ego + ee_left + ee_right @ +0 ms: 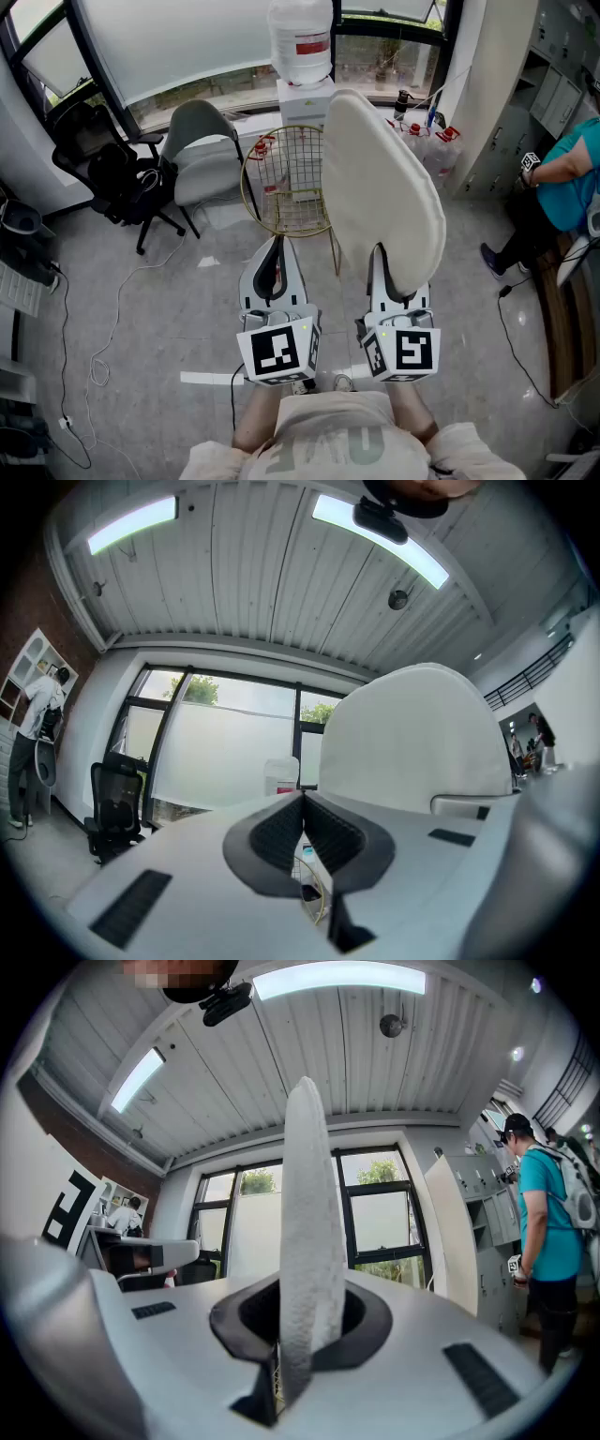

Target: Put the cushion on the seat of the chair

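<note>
A cream oval cushion (384, 178) stands upright on its edge, with my right gripper (379, 251) shut on its lower rim. In the right gripper view the cushion (305, 1241) runs edge-on between the jaws, which press on both of its faces. The gold wire chair (286, 183) stands on the floor just ahead, left of the cushion and partly hidden behind it. My left gripper (278, 244) hovers beside the right one, over the chair's near rim, shut and holding nothing. In the left gripper view the cushion's broad face (412, 733) rises to the right of the gripper (302, 803).
A grey padded chair (202, 155) and a black office chair (103, 169) stand at the back left. A water dispenser with its bottle (300, 42) is behind the wire chair. A person in a teal top (572, 173) is at the right. Cables (112, 319) trail on the floor.
</note>
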